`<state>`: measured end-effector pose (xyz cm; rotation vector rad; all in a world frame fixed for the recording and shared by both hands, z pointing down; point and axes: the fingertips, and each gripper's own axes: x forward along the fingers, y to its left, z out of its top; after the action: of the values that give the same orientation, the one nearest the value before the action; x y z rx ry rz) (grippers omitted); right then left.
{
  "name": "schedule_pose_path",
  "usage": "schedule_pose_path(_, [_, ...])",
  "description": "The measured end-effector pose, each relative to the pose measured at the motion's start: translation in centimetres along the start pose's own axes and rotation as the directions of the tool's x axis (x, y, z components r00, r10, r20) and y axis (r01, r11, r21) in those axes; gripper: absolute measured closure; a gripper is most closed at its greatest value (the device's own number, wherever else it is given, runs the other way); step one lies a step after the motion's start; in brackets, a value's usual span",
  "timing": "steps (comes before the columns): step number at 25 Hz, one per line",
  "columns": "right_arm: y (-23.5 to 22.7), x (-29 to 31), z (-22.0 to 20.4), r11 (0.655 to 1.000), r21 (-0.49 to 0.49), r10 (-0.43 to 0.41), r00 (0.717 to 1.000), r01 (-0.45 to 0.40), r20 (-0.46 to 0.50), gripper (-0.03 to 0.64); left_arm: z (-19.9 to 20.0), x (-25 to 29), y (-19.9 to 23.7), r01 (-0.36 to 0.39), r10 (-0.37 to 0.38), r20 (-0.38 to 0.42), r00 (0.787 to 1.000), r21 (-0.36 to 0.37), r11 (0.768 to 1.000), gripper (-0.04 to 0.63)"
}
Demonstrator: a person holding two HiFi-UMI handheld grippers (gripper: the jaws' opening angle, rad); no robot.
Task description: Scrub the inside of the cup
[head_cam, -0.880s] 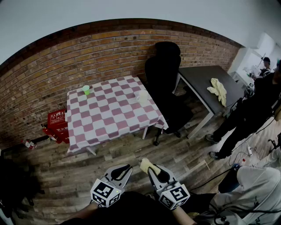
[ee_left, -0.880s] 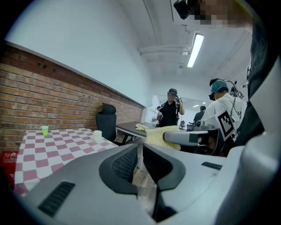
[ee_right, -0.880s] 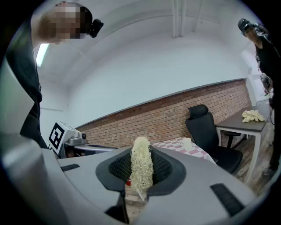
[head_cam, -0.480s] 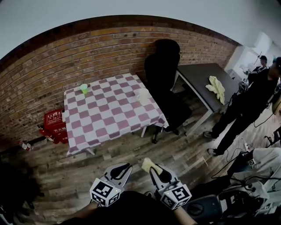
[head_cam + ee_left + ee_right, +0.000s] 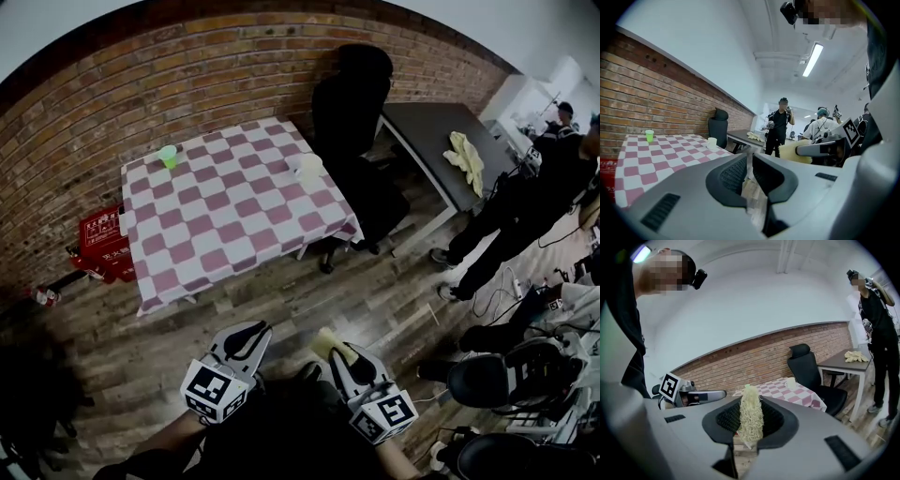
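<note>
A white cup point(image 5: 307, 167) stands near the right edge of the pink-and-white checkered table point(image 5: 225, 216). A small green cup point(image 5: 168, 155) sits at the table's far left corner. Both grippers hang low over the wooden floor, well short of the table. My left gripper point(image 5: 247, 336) is shut with nothing between its jaws; in the left gripper view it point(image 5: 750, 161) points past the white cup point(image 5: 711, 142). My right gripper point(image 5: 330, 347) is shut on a yellow fibrous scrub pad point(image 5: 751, 411), which stands upright between the jaws.
A black office chair point(image 5: 352, 103) stands right of the table, beside a dark desk point(image 5: 427, 141) with a yellow cloth point(image 5: 466, 161). A red crate point(image 5: 98, 246) sits left of the table. People point(image 5: 525, 206) stand at the right, near a black stool point(image 5: 502, 380) and floor cables.
The view has shifted: the table sits further left and looks closer. Both grippers kept their poses, and the pad stays held. The people at the right have moved.
</note>
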<state>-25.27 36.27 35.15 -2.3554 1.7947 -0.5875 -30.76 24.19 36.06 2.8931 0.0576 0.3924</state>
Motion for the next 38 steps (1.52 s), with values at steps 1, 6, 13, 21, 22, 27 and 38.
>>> schedule_pose_path(1, [-0.3, 0.4, 0.3, 1.000, 0.019, 0.000, 1.000, 0.000, 0.012, 0.525, 0.2, 0.5, 0.7, -0.006, 0.006, -0.001, 1.000, 0.000, 1.000, 0.546])
schedule_pose_path(6, [-3.4, 3.3, 0.9, 0.998, 0.053, 0.027, 0.999, -0.029, 0.025, 0.525, 0.8, 4.5, 3.1, -0.040, 0.040, -0.007, 0.999, 0.005, 0.999, 0.546])
schedule_pose_path(13, [-11.1, 7.4, 5.5, 0.991, 0.056, 0.122, 0.991, -0.125, 0.057, 0.525, 3.3, 11.8, 3.7, -0.120, 0.121, -0.023, 0.992, 0.031, 0.992, 0.546])
schedule_pose_path(21, [-19.9, 9.8, 9.1, 0.975, 0.089, 0.202, 0.979, -0.204, 0.031, 0.525, 8.3, 21.1, 4.0, -0.244, 0.243, 0.022, 0.970, 0.063, 0.968, 0.546])
schedule_pose_path(22, [-20.9, 10.0, 9.1, 0.972, 0.106, 0.207, 0.978, -0.209, 0.022, 0.525, 8.4, 21.9, 4.3, -0.260, 0.259, 0.022, 0.966, 0.061, 0.964, 0.546])
schedule_pose_path(27, [-23.9, 11.1, 9.0, 0.962, 0.158, 0.226, 0.974, -0.223, -0.003, 0.525, 8.6, 23.9, 6.5, -0.326, 0.327, -0.010, 0.945, 0.049, 0.944, 0.545])
schedule_pose_path(38, [-29.1, 18.2, 10.9, 0.973, 0.135, 0.193, 0.980, -0.186, -0.041, 0.525, 9.2, 30.5, 14.2, -0.344, 0.345, -0.056, 0.937, 0.019, 0.939, 0.511])
